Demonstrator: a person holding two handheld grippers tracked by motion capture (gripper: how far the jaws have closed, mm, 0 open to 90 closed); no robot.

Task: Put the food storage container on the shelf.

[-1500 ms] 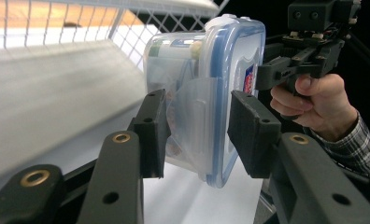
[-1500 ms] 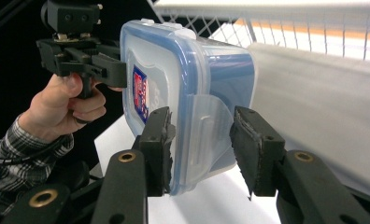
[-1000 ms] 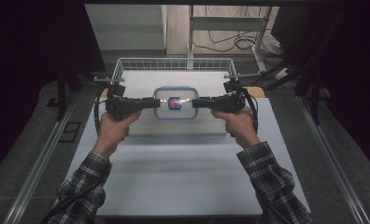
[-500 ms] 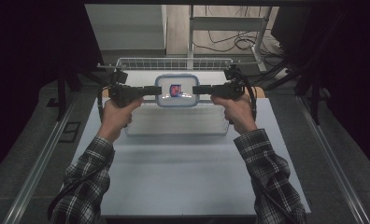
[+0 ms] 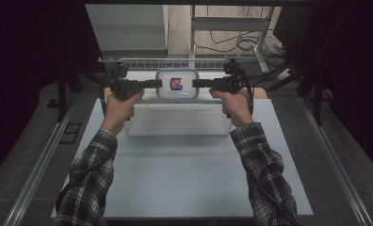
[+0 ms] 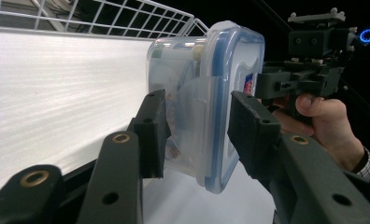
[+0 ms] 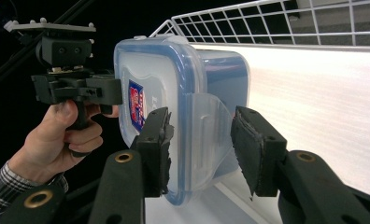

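Nearest in the high view, two plaid sleeves (image 5: 264,165) reaching up from the bottom edge over a pale grey table (image 5: 184,179). Farther along, left hand (image 5: 121,104) and right hand (image 5: 234,101) wrapped around the handles of the left gripper (image 5: 157,84) and right gripper (image 5: 196,84), both pointing inward toward each other. Between them, a clear food container (image 5: 177,84) with a blue-rimmed lid, lifted clear of the table and carried flat, lid up, a red and blue label (image 5: 176,84) on top. Clamped on the container's left end, the left gripper (image 6: 195,126), one jaw on the lid face and one against the body, straddling the side latch flap (image 6: 197,100). Clamped likewise on the opposite end, the right gripper (image 7: 199,144), pads pressed either side of the folded-down latch. Below and just beyond the container, a white wire basket (image 5: 175,63), its rim behind and its pale floor underneath. Farthest back, a shelf leg and loose cables (image 5: 231,44) on the floor.
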